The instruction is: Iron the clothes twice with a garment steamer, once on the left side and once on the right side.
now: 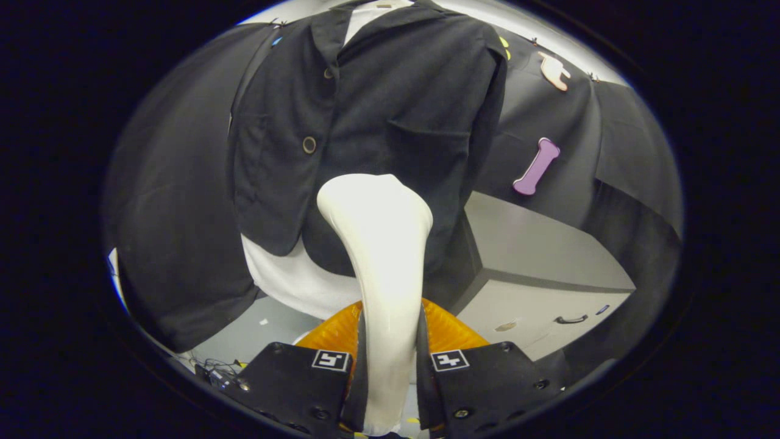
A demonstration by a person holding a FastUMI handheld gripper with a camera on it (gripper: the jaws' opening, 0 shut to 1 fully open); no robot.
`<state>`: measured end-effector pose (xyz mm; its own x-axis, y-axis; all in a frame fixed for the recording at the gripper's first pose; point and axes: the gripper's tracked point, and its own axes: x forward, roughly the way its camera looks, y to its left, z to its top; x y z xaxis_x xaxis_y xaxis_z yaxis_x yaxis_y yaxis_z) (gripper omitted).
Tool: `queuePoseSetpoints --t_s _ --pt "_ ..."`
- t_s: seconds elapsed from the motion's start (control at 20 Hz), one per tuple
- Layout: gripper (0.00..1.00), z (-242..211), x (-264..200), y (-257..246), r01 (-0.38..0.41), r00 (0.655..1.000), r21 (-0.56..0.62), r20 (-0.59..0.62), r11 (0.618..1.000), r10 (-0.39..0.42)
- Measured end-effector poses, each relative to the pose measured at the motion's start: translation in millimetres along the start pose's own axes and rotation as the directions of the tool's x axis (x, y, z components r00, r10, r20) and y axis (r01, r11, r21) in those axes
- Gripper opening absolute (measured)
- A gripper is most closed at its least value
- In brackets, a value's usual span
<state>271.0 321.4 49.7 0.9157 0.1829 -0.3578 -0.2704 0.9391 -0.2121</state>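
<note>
A black jacket with round buttons hangs just ahead of me over a white garment that shows below its hem. My gripper is shut on the white handle of the garment steamer, both fingers pressing its sides. The steamer's wide head points up at the jacket's lower front, close to the middle and slightly toward the pocket flap side. An orange ribbed part of the steamer bulges behind the fingers. I cannot tell whether the head touches the cloth.
A grey cabinet with a dark drawer handle stands beyond the fingers on the pocket side of the jacket. Cables lie on the grey floor on the button side.
</note>
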Motion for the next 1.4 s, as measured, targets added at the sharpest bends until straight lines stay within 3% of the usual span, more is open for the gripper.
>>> queuePoseSetpoints --t_s 0.35,0.65,1.0,1.4 --pt "0.35 -47.3 20.2 8.1 -0.015 0.996 0.006 -0.091 1.0 0.016" --pt "0.36 -57.3 23.8 7.5 -0.027 0.993 0.023 -0.118 0.999 0.029" --pt "0.36 -12.1 -4.7 5.3 -0.049 0.998 0.034 -0.044 0.998 0.051" --pt "0.35 86.1 -70.2 16.7 -0.102 0.987 0.021 0.126 0.995 0.099"
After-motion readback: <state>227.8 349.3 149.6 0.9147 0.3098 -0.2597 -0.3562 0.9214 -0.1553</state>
